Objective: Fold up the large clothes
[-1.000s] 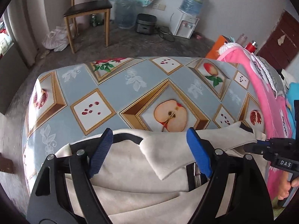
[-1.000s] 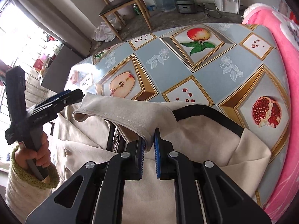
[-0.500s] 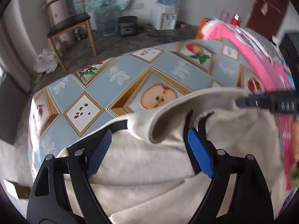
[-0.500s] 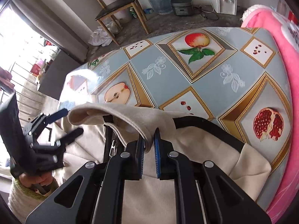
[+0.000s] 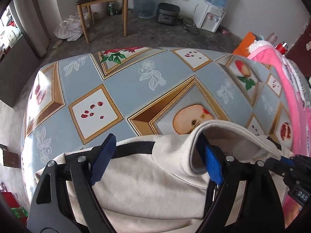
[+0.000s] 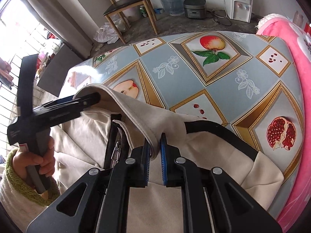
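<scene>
Fruit-patterned tablecloth (image 5: 124,89) bears a cream jacket (image 6: 159,203), right hand-held gripper (image 6: 155,151) pinching its flap, left hand-held gripper (image 5: 155,155) wide apart.

Two close wrist views, tilted down, sharing table (image 5: 120,89)

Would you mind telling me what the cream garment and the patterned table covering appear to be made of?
The cream garment looks like soft, matte knit fabric, perhaps fleece: it drapes in rounded folds and shows a stitched hem, with black trim and a metal zipper. The table covering looks like glossy plastic or oilcloth: window glare shines on its smooth printed surface, though the exact material is uncertain.
</scene>
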